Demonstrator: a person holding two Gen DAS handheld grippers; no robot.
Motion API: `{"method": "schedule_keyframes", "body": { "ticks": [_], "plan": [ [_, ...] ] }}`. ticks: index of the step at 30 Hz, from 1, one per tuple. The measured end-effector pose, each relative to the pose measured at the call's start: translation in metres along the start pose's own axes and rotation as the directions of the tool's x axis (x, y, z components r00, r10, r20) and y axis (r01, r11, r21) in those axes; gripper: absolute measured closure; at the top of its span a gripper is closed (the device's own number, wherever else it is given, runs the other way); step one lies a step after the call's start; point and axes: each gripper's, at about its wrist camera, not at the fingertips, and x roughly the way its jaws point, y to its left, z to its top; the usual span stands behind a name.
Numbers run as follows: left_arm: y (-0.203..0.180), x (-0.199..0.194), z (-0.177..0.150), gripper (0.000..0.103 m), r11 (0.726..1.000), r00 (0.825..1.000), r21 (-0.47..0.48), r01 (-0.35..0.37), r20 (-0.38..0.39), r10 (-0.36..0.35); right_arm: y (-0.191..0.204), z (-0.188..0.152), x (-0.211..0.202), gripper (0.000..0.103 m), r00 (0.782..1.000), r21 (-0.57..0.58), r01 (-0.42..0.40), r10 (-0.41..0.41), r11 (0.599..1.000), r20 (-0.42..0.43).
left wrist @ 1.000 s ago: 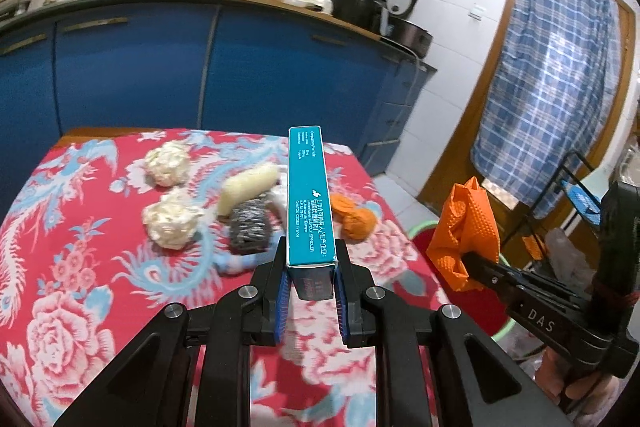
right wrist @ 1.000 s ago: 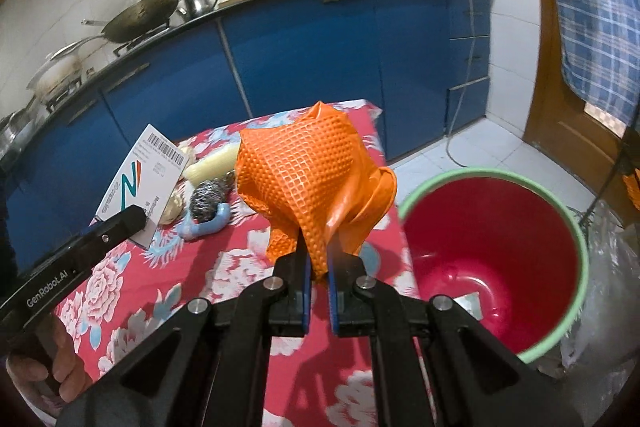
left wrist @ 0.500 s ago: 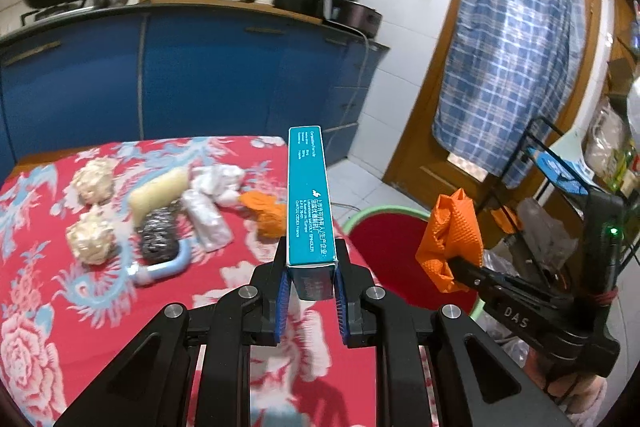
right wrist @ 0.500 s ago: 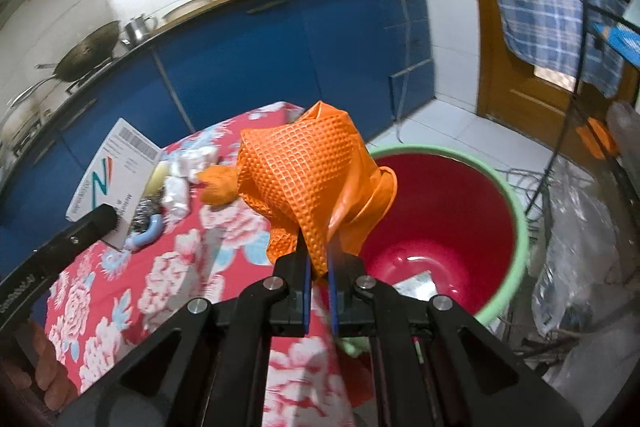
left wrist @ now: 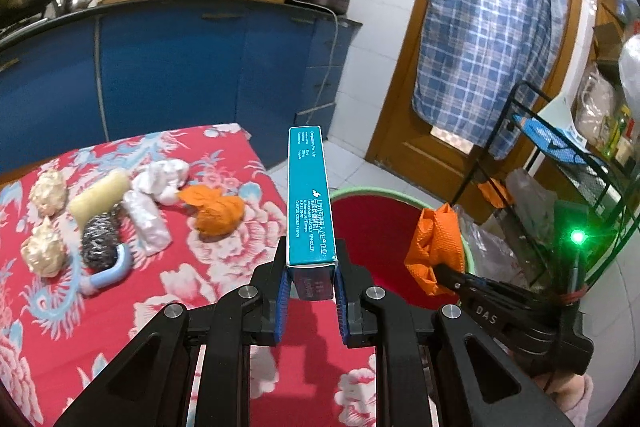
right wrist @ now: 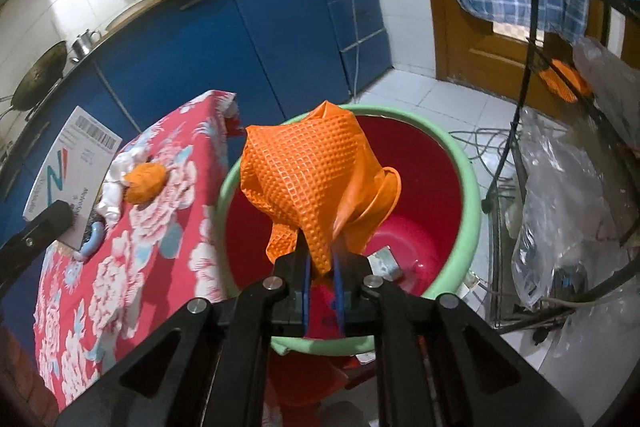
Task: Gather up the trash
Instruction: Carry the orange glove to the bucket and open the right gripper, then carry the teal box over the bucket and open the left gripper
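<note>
So the red bucket (right wrist: 420, 163) with the green rim is parked on the floor right off the end of the table (left wrist: 224, 311), and everything else can be placed from it. The orange textured glove (right wrist: 312, 183) is held directly above the bucket's opening, pinched at its lower end by the right gripper (right wrist: 320, 277), whose fingers are clamped tight on it. A small pale scrap (right wrist: 384, 263) can be seen lying at the bottom of the bucket. The teal box (left wrist: 310, 199) is gripped by its lower end in the left gripper (left wrist: 310, 291), fingers closed on both sides, and it's stood upright over the table edge just beside the bucket rim. Further from the bucket, on the red floral tablecloth, the rest of the trash is spread out: a crumpled orange wad (left wrist: 218, 211) nearest the bucket, then white crumpled plastic (left wrist: 162, 179), a white wrapped roll (left wrist: 146, 221), a yellowish sponge roll (left wrist: 98, 199), a steel scrubber (left wrist: 100, 239) touching a light blue handle (left wrist: 110, 269), and two beige paper balls (left wrist: 46, 223) farthest off. Blue kitchen cabinets (left wrist: 180, 67) are seen behind the table, and a black wire rack (right wrist: 568, 147) with plastic bags is stood on the other side of the bucket.
</note>
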Motion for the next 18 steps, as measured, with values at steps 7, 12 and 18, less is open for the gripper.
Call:
{"method": "schedule_keyframes", "body": {
  "ticks": [7,12,18],
  "plan": [
    [-0.017,0.018,0.000,0.084,0.999,0.999,0.037,0.015,-0.031,-0.014,-0.020,-0.001,0.004,0.070,1.000,0.060,-0.002,0.002,0.998,0.002],
    [-0.027,0.030,-0.003,0.084,0.998,0.998,0.058,0.025,-0.058,-0.022,-0.030,0.000,-0.001,0.068,1.000,0.086,0.000,-0.001,0.996,0.016],
    [-0.045,0.048,-0.005,0.084,0.994,0.995,0.097,0.042,-0.099,-0.032,-0.044,-0.002,-0.011,0.066,0.999,0.123,-0.001,-0.004,0.992,0.039]
  ]
}}
